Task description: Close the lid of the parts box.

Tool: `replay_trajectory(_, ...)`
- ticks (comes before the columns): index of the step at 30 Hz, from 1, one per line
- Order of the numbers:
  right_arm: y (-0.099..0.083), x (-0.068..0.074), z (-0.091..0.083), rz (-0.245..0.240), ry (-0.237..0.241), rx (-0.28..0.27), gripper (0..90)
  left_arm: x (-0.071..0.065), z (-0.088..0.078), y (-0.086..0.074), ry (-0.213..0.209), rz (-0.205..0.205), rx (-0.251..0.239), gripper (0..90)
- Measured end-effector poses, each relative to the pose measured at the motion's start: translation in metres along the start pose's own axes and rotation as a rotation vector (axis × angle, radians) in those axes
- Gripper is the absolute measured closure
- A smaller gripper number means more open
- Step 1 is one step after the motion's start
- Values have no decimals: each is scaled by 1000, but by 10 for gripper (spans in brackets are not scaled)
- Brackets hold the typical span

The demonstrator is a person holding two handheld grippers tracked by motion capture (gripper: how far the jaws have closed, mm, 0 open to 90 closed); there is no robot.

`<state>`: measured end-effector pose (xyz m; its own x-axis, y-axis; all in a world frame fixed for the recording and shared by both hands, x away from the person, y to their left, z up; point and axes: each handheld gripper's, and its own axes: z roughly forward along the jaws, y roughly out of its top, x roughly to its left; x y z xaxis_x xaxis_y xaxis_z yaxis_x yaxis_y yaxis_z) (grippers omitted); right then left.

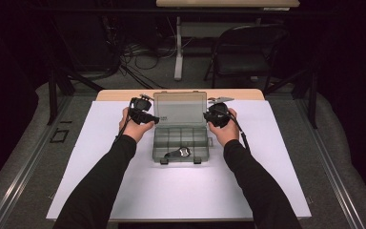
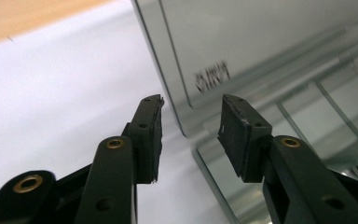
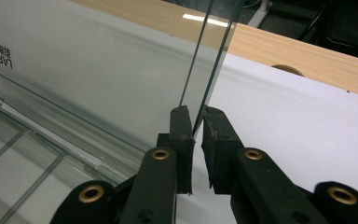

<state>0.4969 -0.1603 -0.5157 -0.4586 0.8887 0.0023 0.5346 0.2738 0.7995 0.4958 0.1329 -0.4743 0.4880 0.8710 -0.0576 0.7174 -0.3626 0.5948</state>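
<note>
Clear compartment box open on table, lid upright.

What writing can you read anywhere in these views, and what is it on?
"AIRAJ" plus two small characters too blurred to read: raised lettering on the clear lid of the open box, standing sideways near the lid's corner in the right gripper view; the letters may be mirrored.
The same mark in the left gripper view: upside down and too blurred to read.
In the high view, the mark on the lid is too small to read.

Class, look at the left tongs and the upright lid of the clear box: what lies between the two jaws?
Nothing is gripped: in the left gripper view the left tongs stand open, their gap showing the lid's near corner edge and white sheet beyond.
</note>
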Motion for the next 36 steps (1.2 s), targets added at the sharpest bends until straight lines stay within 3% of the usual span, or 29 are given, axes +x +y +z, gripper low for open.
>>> replay_trajectory(5,-1,0,0,1,1,-4,828,13,-6,11,-32,-56,-62,590)
replay_trajectory(11,-1,0,0,-1,1,-13,828,20,-8,20,-2,-68,-89,630)
replay_trajectory(13,-2,1,-1,-2,-2,-13,828,22,-7,24,-10,-83,-96,640)
replay_trajectory(18,-2,1,-1,0,-5,-16,828,23,-6,32,10,-98,-107,676)
replay_trajectory(24,-3,1,-1,-2,-7,-23,828,23,-2,38,11,-163,-118,738)
replay_trajectory(30,-4,1,-1,-1,-8,-28,828,19,0,40,21,-174,-125,855)
replay_trajectory(36,-5,2,-1,2,-7,-32,828,19,0,39,17,-203,-124,869)
